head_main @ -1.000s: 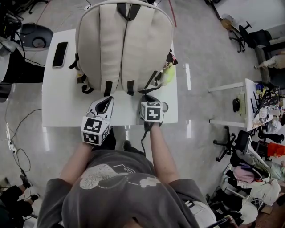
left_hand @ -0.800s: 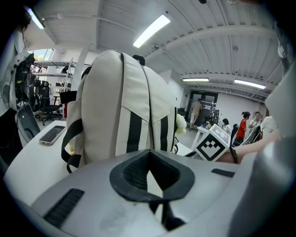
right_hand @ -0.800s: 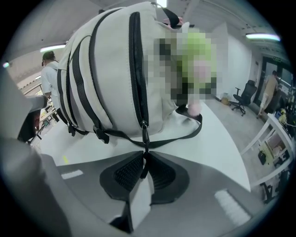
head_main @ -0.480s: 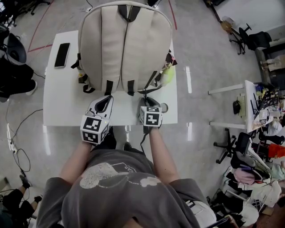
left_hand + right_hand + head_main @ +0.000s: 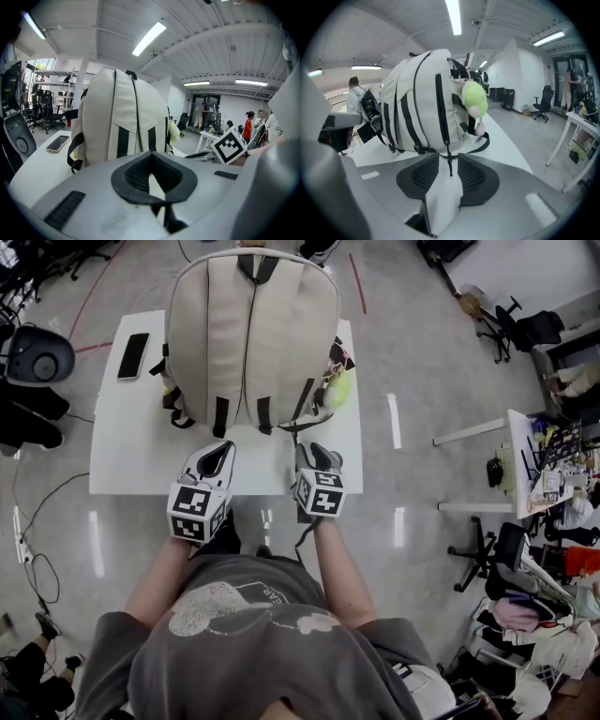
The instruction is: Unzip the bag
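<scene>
Right hand-held gripper [image 5: 314, 450] had just been opening and its jaws stood wide. A thin black strap end [image 5: 449, 165] lined up with the gap, no pad pressing on it. Left hand-held gripper [image 5: 223, 448] had its tips together, gripping nothing. The beige backpack [image 5: 248, 334] stood upright just ahead of both, near the right one's tips. It sat on a white counter [image 5: 131, 460], with a phone [image 5: 132, 356] beyond the left hand-held gripper and a green plush toy [image 5: 336, 390] hanging on the bag's right side. Glossy grey floor [image 5: 412, 362] all around. The bag's contents didn't show.
</scene>
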A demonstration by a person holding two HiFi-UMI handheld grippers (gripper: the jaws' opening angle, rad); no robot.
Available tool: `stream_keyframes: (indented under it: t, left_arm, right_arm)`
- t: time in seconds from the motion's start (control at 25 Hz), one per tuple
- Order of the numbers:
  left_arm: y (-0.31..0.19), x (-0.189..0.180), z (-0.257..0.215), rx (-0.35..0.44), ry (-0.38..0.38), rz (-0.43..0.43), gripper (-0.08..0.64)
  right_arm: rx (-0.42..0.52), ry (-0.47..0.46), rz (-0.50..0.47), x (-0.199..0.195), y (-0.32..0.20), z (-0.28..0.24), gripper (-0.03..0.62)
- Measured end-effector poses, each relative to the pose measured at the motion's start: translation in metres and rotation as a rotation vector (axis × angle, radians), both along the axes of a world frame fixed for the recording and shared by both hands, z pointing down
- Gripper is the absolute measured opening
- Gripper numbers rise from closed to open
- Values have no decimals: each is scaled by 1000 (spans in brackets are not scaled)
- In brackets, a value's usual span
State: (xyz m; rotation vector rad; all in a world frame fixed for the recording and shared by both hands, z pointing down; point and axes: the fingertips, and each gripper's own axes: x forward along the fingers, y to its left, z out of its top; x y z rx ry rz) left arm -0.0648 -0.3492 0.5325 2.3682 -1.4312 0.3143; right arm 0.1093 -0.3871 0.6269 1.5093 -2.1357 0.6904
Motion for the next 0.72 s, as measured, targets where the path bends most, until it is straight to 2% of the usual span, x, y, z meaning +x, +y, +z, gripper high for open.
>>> stream_keyframes:
  t: [0.2, 0.4, 0.56, 0.72]
  left_arm:
    - [27, 11, -16, 29, 2, -41, 5]
    - [64, 25, -30, 61, -3, -82, 6]
    - [101, 34, -34, 77, -20, -123, 6]
    - [135, 34, -35, 73, -26, -190, 6]
  right_arm:
    - [89, -56, -18, 9, 21, -44, 101]
    - [165, -115, -96, 10, 56, -79, 69]
    - [237, -134, -154, 12, 84, -99, -9]
    - [242, -157, -197, 16, 108, -102, -9]
